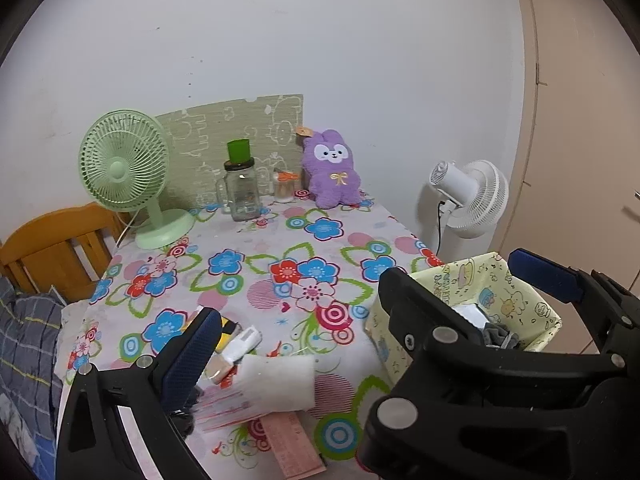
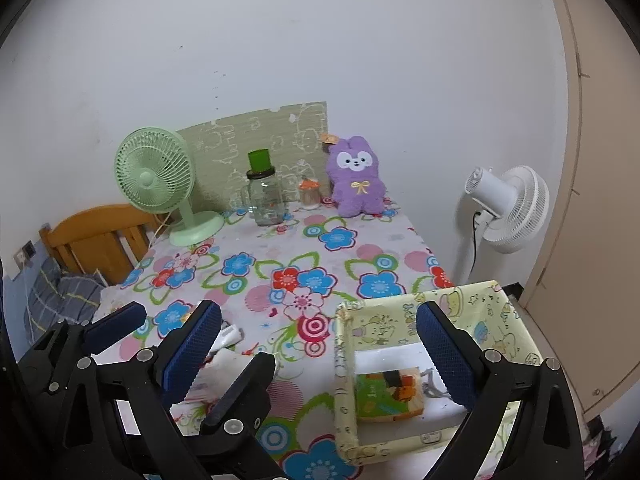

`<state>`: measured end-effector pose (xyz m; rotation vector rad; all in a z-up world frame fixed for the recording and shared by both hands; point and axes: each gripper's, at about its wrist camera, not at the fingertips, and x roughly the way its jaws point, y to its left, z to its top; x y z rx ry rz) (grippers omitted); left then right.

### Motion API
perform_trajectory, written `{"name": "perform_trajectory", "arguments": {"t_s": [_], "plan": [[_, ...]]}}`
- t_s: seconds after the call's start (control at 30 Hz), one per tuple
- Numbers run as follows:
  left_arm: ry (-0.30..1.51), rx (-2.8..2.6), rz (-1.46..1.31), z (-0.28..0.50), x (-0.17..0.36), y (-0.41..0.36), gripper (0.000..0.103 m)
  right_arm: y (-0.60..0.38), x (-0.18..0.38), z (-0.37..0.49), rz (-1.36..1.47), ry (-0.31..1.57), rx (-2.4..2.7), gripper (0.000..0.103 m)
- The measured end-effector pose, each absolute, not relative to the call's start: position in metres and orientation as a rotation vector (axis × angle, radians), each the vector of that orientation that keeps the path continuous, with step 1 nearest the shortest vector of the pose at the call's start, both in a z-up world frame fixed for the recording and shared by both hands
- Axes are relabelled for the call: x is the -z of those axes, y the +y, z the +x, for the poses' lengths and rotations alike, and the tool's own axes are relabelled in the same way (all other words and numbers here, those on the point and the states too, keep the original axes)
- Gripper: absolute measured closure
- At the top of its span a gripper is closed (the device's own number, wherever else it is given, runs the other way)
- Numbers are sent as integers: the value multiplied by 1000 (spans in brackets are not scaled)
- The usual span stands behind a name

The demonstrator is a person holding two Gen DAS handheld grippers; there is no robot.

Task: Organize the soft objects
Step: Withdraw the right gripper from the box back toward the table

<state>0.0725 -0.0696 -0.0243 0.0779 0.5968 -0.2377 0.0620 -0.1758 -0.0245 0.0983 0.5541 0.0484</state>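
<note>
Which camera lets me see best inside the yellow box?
The right wrist view: it looks down into the yellow box, showing its floor and a colourful packet. In the left wrist view, the other gripper blocks most of it.

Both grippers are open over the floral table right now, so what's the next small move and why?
Probably lower the left gripper onto the white cloth near the table's front edge and close on it. Both grippers look open and empty, the cloth lies loose just below the left fingers, and the yellow fabric bin sits to its right beneath the right gripper, already holding a few items.
</note>
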Motion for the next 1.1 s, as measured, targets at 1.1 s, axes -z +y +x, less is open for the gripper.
{"name": "perform_trajectory", "arguments": {"t_s": [1.1], "plan": [[680,145,74,68,78,4,0,-95,73,65,10,605,-124,4]]}}
